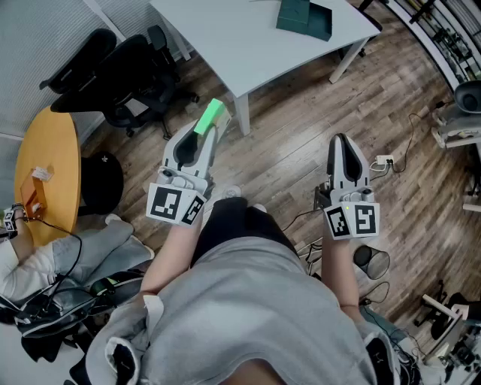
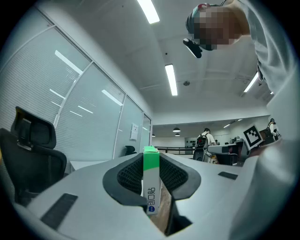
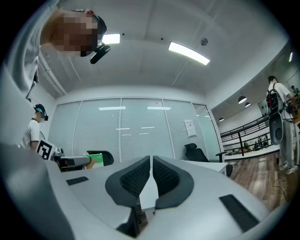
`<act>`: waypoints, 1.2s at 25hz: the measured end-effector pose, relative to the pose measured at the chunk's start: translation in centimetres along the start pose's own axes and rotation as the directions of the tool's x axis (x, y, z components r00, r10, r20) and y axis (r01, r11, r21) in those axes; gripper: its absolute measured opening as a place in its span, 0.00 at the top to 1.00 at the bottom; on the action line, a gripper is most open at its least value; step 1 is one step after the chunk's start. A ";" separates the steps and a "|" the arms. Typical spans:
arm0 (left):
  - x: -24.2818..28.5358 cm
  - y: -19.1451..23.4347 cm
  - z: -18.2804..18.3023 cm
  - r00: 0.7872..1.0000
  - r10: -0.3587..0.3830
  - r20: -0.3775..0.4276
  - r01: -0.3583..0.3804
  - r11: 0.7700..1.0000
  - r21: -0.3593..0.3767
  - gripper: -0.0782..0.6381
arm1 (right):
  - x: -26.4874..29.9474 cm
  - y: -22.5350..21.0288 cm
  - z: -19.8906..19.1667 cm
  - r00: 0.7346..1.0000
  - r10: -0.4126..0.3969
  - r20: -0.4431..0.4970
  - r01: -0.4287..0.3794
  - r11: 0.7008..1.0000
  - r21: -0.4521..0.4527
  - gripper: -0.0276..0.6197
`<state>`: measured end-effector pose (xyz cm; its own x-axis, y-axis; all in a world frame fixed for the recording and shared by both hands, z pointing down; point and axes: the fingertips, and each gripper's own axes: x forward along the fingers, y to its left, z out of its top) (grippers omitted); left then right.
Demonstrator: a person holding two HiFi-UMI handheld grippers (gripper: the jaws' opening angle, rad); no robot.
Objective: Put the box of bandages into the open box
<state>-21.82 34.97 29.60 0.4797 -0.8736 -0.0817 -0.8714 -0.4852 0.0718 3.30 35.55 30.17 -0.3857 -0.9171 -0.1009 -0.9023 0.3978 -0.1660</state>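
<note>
My left gripper is shut on the box of bandages, a slim green and white box that sticks out past the fingertips. In the left gripper view the same bandage box stands upright, pinched between the two dark pads. The open box, dark teal with its lid folded aside, sits on the white table far ahead of both grippers. My right gripper hangs over the wood floor with its jaws together and nothing between them, as the right gripper view also shows.
Black office chairs stand left of the table. A round orange table is at the far left. Cables, a power strip and a wire bin lie on the floor at the right. The person's body fills the lower middle.
</note>
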 end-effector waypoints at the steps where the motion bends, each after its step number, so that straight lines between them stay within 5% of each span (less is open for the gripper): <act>1: 0.0 -0.1 0.0 1.000 0.000 0.000 0.000 1.000 0.000 0.74 | 0.0 0.1 0.0 1.000 0.004 -0.004 -0.004 1.000 -0.005 0.87; 15: 1.7 0.6 -0.7 1.000 0.004 -0.016 -0.004 1.000 0.000 0.74 | 1.3 -0.6 0.0 0.999 0.039 0.016 -0.040 0.998 0.054 0.87; 30: 16.9 9.5 -1.9 0.997 -0.078 0.009 0.078 0.996 -0.037 0.74 | 15.7 -5.5 -1.6 1.000 -0.019 -0.011 0.019 0.999 0.034 0.87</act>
<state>-21.82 15.50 30.84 0.5452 -0.8328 -0.0956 -0.8270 -0.5530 0.1016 1.94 18.96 31.07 -0.3709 -0.9246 -0.0865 -0.9024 0.3809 -0.2015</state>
